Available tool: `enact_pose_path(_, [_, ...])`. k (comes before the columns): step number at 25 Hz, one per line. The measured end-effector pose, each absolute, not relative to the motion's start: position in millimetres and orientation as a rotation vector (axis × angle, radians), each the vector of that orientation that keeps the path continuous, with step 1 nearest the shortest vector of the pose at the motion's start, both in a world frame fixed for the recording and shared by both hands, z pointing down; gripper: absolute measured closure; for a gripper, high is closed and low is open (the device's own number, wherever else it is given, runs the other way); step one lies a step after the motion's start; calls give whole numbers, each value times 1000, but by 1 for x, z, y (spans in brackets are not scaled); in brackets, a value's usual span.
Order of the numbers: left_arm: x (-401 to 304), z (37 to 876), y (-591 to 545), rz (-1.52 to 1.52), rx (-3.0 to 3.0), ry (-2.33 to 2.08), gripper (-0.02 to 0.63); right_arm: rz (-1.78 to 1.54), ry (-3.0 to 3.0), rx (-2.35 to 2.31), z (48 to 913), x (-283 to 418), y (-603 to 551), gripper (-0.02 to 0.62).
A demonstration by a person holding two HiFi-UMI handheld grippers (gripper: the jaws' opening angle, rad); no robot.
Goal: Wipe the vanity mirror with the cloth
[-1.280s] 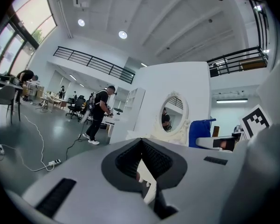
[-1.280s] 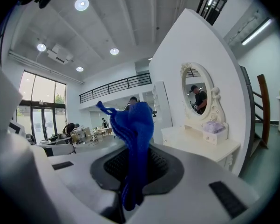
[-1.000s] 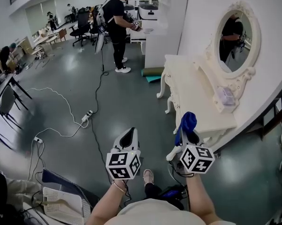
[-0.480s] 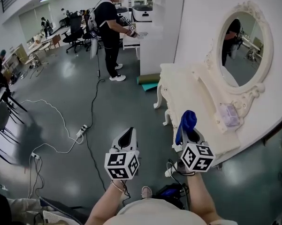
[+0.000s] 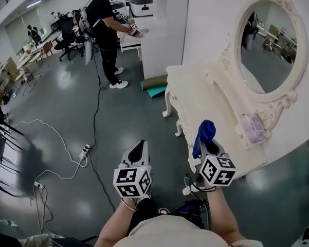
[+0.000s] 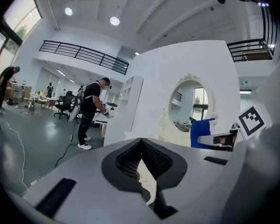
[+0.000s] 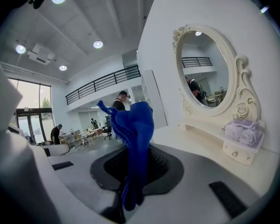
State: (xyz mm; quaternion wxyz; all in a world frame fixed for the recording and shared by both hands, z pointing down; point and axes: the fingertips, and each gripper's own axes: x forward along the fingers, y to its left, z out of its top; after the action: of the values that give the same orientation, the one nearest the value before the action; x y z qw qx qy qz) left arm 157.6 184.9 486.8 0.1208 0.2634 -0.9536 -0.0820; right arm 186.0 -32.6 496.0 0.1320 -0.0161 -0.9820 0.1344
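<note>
The oval vanity mirror [image 5: 265, 48] in its carved cream frame stands on a cream dressing table [image 5: 195, 94] at the right of the head view. It also shows in the right gripper view as the mirror [image 7: 202, 69] and in the left gripper view as the mirror [image 6: 190, 106]. My right gripper [image 5: 206, 144] is shut on a blue cloth [image 5: 203, 135], held just short of the table's near end. The cloth [image 7: 133, 141] sticks up from the closed jaws. My left gripper [image 5: 139, 151] hangs over the floor, shut and empty.
A small pale purple box [image 5: 252, 127] sits on the table below the mirror. A person [image 5: 105, 30] stands at a white counter further back. Cables and a power strip [image 5: 84, 152] lie on the grey floor at left. Desks and chairs fill the far left.
The view has moved closer to the dressing table; the mirror now looms larger at right. Both grippers keep their pose, the cloth still held in the right one.
</note>
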Motion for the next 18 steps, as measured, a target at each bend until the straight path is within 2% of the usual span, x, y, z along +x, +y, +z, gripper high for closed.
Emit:
enact_pose_path(10, [38,487,140,-251,1060,-2707,601,418,-2849,267,507,120,-72,531])
enact_pose_path(18, [-87,455,147,-281,1234,-2666,601,385,-2854,504,473,38,-69,531])
